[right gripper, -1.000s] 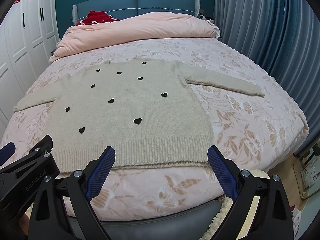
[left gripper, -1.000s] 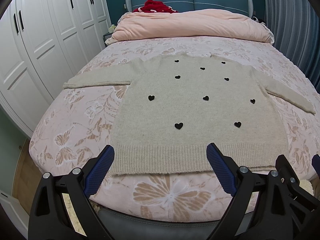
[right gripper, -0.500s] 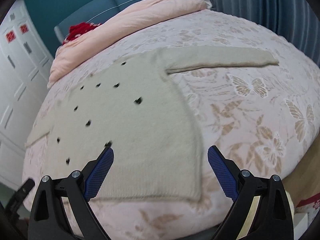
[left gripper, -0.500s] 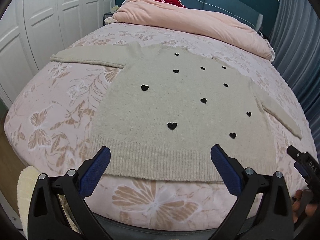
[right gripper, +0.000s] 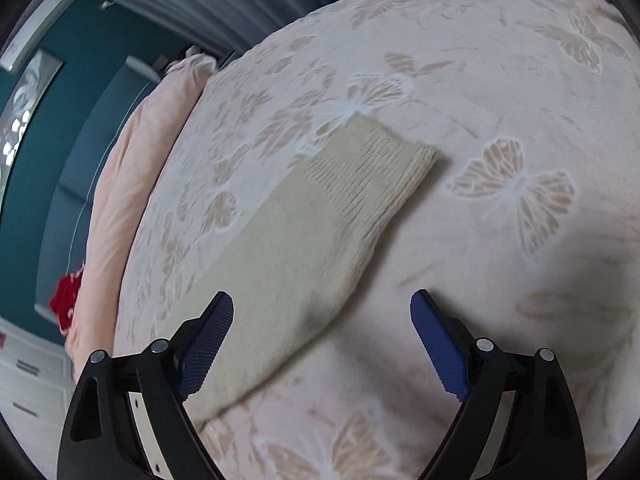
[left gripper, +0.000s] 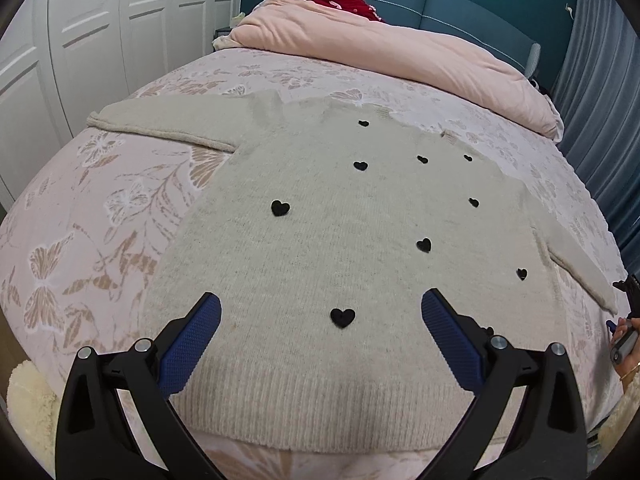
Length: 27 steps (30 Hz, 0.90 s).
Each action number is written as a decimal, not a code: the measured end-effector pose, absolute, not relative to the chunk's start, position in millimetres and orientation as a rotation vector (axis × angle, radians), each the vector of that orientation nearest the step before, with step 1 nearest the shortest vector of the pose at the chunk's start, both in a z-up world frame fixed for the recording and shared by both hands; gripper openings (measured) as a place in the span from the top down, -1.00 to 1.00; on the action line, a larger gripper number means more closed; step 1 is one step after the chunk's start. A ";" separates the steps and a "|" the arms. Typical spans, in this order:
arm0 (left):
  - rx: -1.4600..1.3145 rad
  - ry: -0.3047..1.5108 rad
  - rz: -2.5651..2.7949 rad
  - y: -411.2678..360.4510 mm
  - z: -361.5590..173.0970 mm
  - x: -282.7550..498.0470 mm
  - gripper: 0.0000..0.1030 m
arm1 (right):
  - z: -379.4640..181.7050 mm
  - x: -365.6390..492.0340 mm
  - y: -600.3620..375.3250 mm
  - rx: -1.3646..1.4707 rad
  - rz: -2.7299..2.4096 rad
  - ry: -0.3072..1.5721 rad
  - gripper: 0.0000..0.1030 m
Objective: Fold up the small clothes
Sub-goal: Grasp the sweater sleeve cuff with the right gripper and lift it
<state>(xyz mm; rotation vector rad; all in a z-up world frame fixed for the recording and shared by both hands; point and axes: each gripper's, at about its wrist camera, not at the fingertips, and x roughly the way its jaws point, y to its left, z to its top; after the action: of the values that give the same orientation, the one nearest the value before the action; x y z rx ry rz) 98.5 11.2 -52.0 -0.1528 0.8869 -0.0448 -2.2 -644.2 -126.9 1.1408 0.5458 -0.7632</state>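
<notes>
Lying flat beneath both wide-spread tools (left gripper: 320, 344) (right gripper: 322, 344), beige sweater (left gripper: 340, 240).

The left gripper (left gripper: 320, 336) sits at the bottom of the left wrist view, its two blue-padded fingers (left gripper: 192, 344) spread wide apart and angled up toward the middle of the frame, nothing between them. The right gripper (right gripper: 322, 340) fills the lower part of the right wrist view in the same spread pose, blue pads (right gripper: 438, 344) well apart and holding nothing. At the right edge of the left wrist view, a hand (left gripper: 624, 344) grips a dark handle.
</notes>
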 end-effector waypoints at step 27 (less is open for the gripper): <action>-0.548 0.908 -0.242 58.1 -50.5 203.4 -0.91 | -44.0 228.6 -264.5 0.625 0.247 0.733 0.06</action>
<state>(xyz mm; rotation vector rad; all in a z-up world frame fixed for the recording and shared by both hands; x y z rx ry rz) 203.4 58.1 -50.5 -0.5477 0.9083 -0.2425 228.6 -264.5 -44.0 0.6247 0.7329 0.2466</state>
